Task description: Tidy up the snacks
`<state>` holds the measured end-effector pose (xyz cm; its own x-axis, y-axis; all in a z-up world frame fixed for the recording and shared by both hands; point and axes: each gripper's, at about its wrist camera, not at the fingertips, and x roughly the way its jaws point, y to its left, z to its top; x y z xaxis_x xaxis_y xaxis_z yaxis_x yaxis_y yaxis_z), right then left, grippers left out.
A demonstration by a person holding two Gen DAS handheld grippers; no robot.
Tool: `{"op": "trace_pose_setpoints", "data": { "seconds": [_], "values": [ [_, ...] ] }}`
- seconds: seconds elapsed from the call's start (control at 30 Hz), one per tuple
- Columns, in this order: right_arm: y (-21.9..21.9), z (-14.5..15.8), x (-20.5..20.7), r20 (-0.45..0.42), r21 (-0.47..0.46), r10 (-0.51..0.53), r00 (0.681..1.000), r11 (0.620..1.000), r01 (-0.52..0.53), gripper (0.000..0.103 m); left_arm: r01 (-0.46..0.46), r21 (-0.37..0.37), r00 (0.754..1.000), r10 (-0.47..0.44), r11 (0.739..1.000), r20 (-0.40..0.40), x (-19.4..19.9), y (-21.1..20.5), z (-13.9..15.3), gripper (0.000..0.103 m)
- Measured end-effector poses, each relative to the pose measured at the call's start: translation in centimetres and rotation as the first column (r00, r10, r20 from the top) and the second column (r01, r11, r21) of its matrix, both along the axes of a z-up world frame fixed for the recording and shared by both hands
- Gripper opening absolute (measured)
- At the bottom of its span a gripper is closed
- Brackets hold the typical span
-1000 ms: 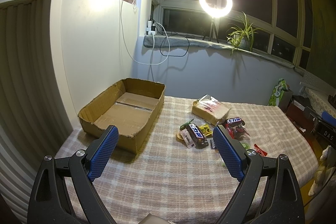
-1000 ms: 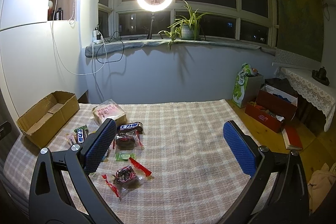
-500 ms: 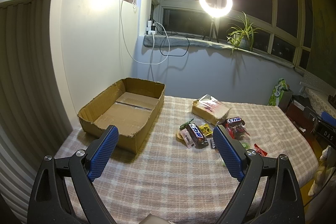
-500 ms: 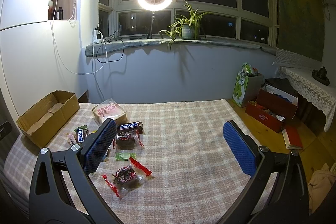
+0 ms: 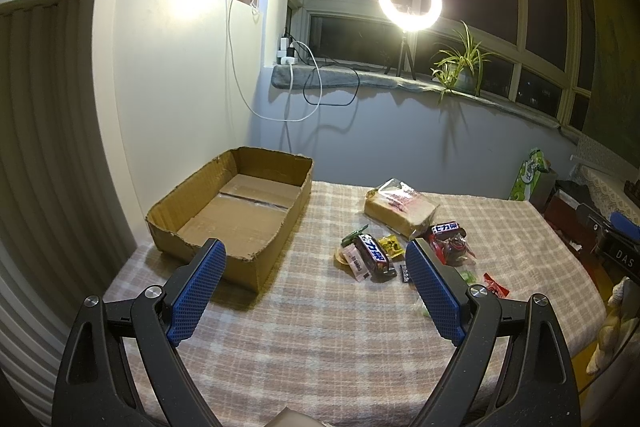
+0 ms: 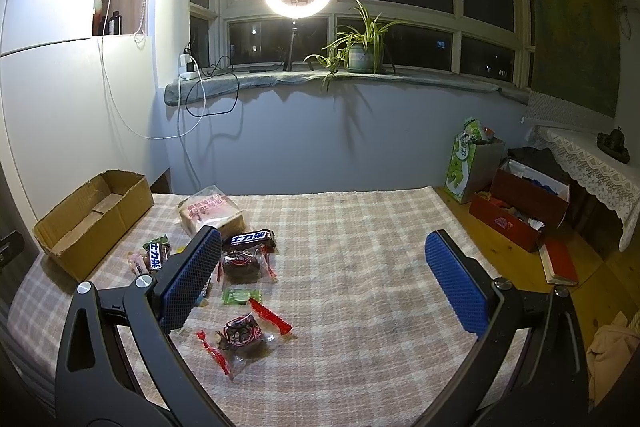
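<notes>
Here, the left gripper (image 5: pixel 314 267) and right gripper (image 6: pixel 322 259) both gape empty above the checked tablecloth (image 5: pixel 320 327); the brown open cardboard box (image 5: pixel 236 211) sits at ten o'clock of the scattered wrapped snacks (image 5: pixel 372 253).

Brown cardboard box (image 5: pixel 232 211); pink-beige plaid tablecloth (image 5: pixel 320 327).

The left gripper (image 5: pixel 314 253) hangs above the checked tablecloth (image 5: pixel 320 339) with its blue pads wide apart and nothing between them. A cardboard box (image 5: pixel 236 211) lies open near the left pad. To the right of the box lies a group of snacks: a wrapped bread loaf (image 5: pixel 400 207), a dark chocolate bar (image 5: pixel 374 253), a yellow candy (image 5: pixel 390 245). A ring light (image 5: pixel 410 1) shines on the windowsill.
</notes>
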<state>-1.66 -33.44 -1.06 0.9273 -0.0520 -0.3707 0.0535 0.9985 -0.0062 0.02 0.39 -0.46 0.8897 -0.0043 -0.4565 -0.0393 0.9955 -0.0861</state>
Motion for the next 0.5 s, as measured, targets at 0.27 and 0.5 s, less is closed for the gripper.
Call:
{"op": "trace_pose_setpoints", "data": {
  "seconds": [0.27,0.5],
  "values": [
    [0.22,-0.31,0.22,-0.007,0.0,0.004,1.0,1.0,-0.004,0.103,0.0,-0.001,1.0,0.0,1.0,-0.001,0.0,0.0,-0.03,0.092],
    [0.07,-0.67,0.94,-0.033,0.004,0.021,0.999,1.0,-0.021,0.103,0.018,-0.01,0.999,-0.018,1.0,-0.03,0.06,-0.38,-0.82,0.092]
  ]
}}
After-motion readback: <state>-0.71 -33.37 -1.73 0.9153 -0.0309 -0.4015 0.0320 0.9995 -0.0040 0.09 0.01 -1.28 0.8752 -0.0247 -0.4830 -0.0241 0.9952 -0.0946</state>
